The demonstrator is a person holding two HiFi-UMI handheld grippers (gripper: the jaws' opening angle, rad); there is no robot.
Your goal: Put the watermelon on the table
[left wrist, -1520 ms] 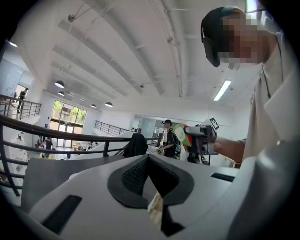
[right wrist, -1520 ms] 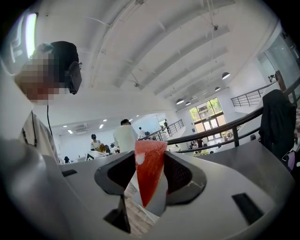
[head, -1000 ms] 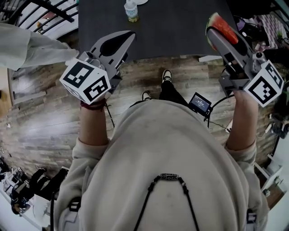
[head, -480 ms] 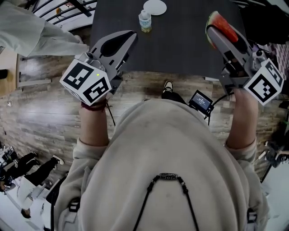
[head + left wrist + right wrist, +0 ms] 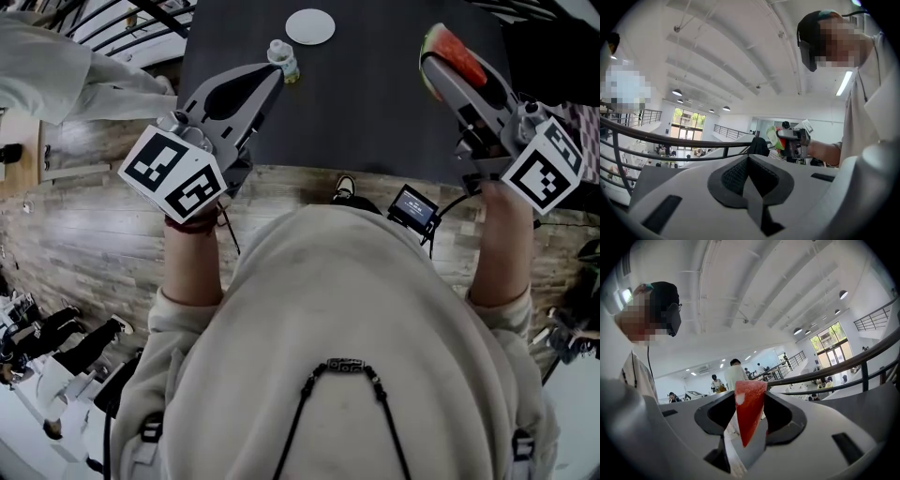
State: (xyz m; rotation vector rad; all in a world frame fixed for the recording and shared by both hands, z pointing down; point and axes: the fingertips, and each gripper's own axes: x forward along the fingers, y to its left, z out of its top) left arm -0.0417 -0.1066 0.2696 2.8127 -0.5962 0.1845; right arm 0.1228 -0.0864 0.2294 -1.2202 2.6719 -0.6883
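Observation:
A red watermelon slice [image 5: 452, 54] with a green rind is clamped in my right gripper [image 5: 441, 66], held above the right part of the dark table [image 5: 375, 103]. In the right gripper view the red wedge [image 5: 749, 408] stands between the two jaws, which press on it. My left gripper [image 5: 267, 80] is shut with nothing in it, raised over the table's left near edge. In the left gripper view its jaws meet, and the right gripper with the slice [image 5: 774, 137] shows beyond them.
A small plastic bottle [image 5: 283, 58] stands on the table just past my left gripper. A white round plate [image 5: 310, 26] lies farther back. A black device [image 5: 413, 208] hangs at my waist. Wooden floor [image 5: 94, 225] and a railing [image 5: 103, 23] lie to the left.
Both grippers have come forward over the table; the bottle and the plate have slid nearer in view. The slice stays clamped in the right gripper.

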